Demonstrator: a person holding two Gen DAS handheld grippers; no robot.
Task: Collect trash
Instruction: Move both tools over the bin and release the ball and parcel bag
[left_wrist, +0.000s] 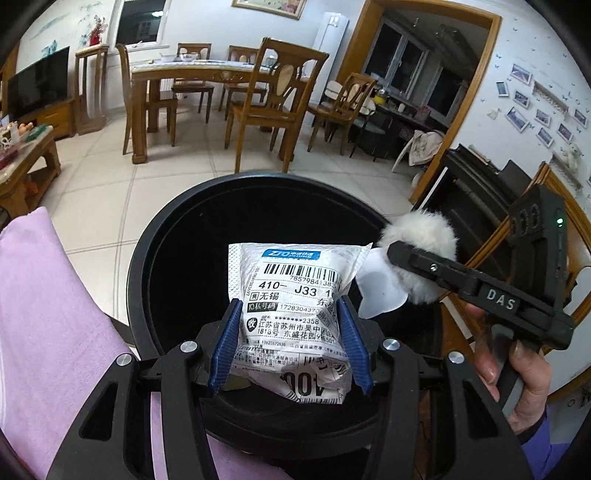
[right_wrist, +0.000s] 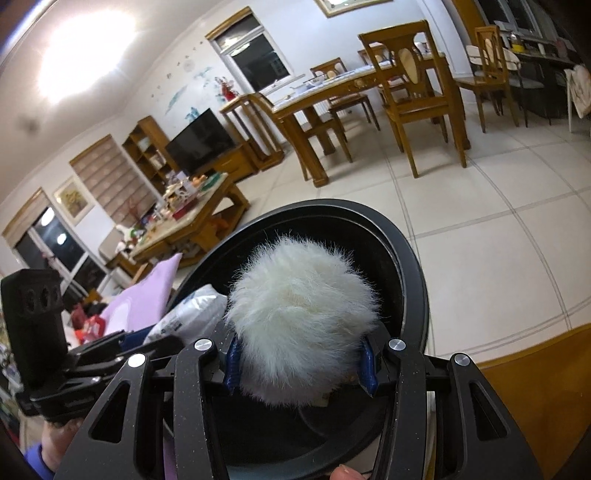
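Over the round black trash bin (left_wrist: 177, 236) on pale floor tiles (left_wrist: 110, 192), the left claw (left_wrist: 291, 343) grips a crinkly white courier parcel (left_wrist: 295, 295) while the right claw (right_wrist: 299, 363) clamps a fluffy white pompom (right_wrist: 303, 314).

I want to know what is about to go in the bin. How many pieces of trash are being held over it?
2. A white courier parcel sits clamped in the left gripper, and a white fluffy ball in the right gripper, both above the black bin. Its dark inside may hide more.
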